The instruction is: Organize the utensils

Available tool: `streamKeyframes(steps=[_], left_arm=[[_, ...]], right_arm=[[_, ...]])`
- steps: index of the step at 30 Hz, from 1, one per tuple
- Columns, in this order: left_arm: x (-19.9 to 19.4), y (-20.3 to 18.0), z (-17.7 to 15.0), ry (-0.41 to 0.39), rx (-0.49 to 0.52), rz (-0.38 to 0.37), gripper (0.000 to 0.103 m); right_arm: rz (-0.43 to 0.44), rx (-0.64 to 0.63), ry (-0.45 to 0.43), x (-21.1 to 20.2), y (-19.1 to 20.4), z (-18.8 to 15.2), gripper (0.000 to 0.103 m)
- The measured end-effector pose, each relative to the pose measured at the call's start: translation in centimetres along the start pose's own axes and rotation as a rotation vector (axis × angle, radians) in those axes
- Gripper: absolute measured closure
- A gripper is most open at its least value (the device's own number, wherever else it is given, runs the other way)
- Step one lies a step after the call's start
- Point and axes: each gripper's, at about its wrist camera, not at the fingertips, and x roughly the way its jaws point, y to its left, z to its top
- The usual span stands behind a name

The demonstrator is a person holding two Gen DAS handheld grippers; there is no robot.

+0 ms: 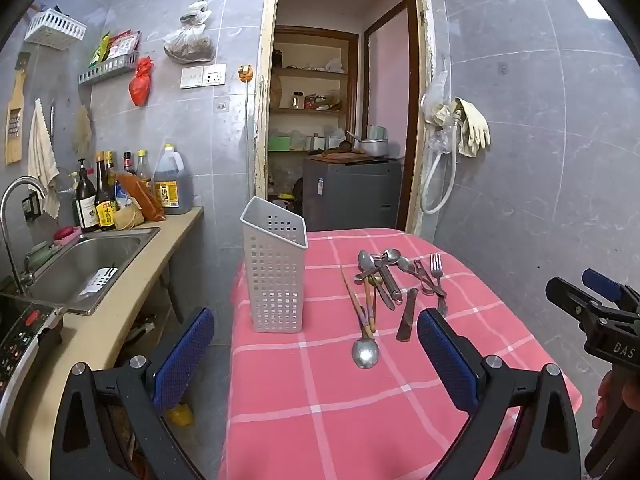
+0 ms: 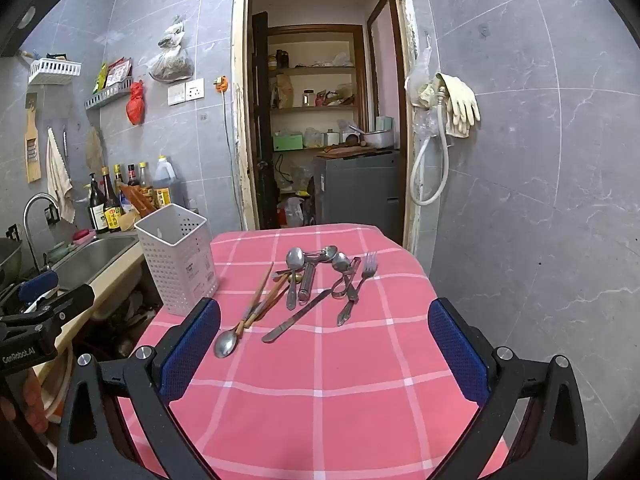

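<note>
A white perforated utensil holder (image 1: 275,276) (image 2: 178,258) stands upright and empty-looking on the left side of a table with a pink checked cloth (image 1: 340,400) (image 2: 320,380). To its right lies a loose pile of utensils (image 1: 394,280) (image 2: 320,276): spoons, a fork (image 2: 368,270), a table knife (image 2: 294,318), wooden chopsticks (image 2: 260,296) and a wooden-handled spoon (image 1: 365,350). My left gripper (image 1: 316,344) hovers open near the table's front, short of the holder and pile. My right gripper (image 2: 324,344) is open too, nothing between its fingers, just before the knife.
A counter with a steel sink (image 1: 86,264), tap and several sauce bottles (image 1: 100,200) runs along the left. A doorway (image 1: 340,120) to a pantry lies behind the table. Gloves and a hose (image 1: 468,128) hang on the right wall. A person's hand (image 1: 616,396) holds the right gripper.
</note>
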Motion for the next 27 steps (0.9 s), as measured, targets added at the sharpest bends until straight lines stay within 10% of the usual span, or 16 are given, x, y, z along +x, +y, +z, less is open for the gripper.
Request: streamKeyframes(steps=[27], left_arm=[[0.23,0.07,-0.16,-0.001,-0.004,-0.014,0.001]], right_arm=[[0.006,0.003,0.008,0.34,0.15,-0.08,0.001]])
